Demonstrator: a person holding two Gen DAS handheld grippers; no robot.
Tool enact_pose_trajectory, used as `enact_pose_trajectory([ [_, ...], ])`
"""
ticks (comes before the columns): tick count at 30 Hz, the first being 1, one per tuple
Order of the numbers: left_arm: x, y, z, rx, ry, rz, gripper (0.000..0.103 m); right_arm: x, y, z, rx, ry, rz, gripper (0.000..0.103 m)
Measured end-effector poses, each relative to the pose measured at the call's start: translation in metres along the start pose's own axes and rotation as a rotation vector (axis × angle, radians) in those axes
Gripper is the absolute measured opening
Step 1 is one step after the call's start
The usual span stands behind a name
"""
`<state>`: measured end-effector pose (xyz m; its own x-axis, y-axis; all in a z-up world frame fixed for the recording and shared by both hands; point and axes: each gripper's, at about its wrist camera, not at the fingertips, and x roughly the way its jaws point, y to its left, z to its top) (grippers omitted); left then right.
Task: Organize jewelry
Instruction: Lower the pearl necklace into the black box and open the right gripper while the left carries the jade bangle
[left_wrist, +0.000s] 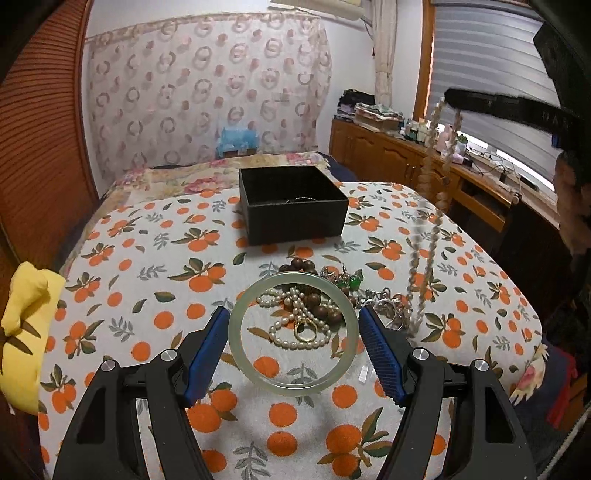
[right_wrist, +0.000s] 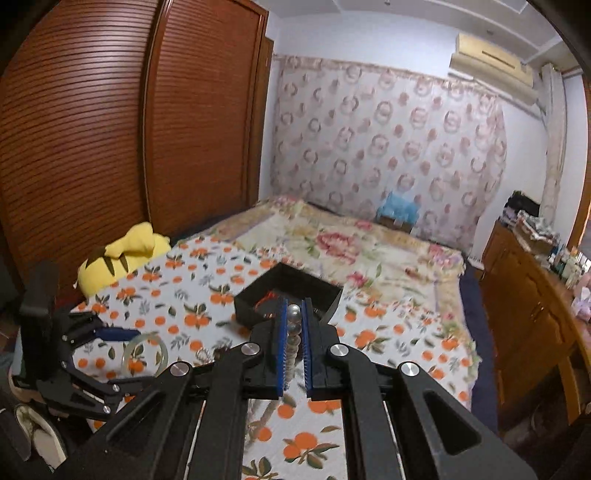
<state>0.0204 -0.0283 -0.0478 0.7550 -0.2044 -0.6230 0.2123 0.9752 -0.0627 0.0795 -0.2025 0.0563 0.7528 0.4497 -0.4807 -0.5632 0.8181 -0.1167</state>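
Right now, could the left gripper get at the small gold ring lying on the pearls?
Probably not: the left gripper holds a pale green jade bangle upright between its pads, ahead of the gold ring on the white pearl strand.

Orange-print cloth (left_wrist: 155, 258) on the bed carries a black box (left_wrist: 293, 205) and a jewelry heap (left_wrist: 314, 306)

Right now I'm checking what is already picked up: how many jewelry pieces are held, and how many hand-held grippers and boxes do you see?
Pale green bangle, between the left hand-held gripper fingers: 1
Bead necklace, clamped in the right hand-held gripper: 1
Hand-held grippers: 2
Black box: 1
Total: 5
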Motion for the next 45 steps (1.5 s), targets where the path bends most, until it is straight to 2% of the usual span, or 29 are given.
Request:
enact_pose_trajectory([
  [10,0.002,-0.001,0.017,0.023,-0.024,0.006,0.069,-0.014,-0.015,0.030,-0.009,-0.061,-0.033,0.008],
  [20,0.019,0.006,0.053,0.043,-0.050,-0.005,0.069,0.012,-0.025,0.054,-0.023,-0.068,-0.025,0.008],
  [33,0.066,0.019,0.097,0.047,-0.039,0.007,0.069,0.055,-0.047,0.104,-0.035,-0.112,0.008,0.008],
  [37,0.080,0.027,0.108,0.037,-0.027,0.016,0.069,0.071,-0.054,0.106,-0.028,-0.099,0.034,0.008],
  [45,0.101,0.040,0.124,0.035,-0.008,0.030,0.069,0.108,-0.055,0.085,-0.008,-0.025,0.104,0.008],
])
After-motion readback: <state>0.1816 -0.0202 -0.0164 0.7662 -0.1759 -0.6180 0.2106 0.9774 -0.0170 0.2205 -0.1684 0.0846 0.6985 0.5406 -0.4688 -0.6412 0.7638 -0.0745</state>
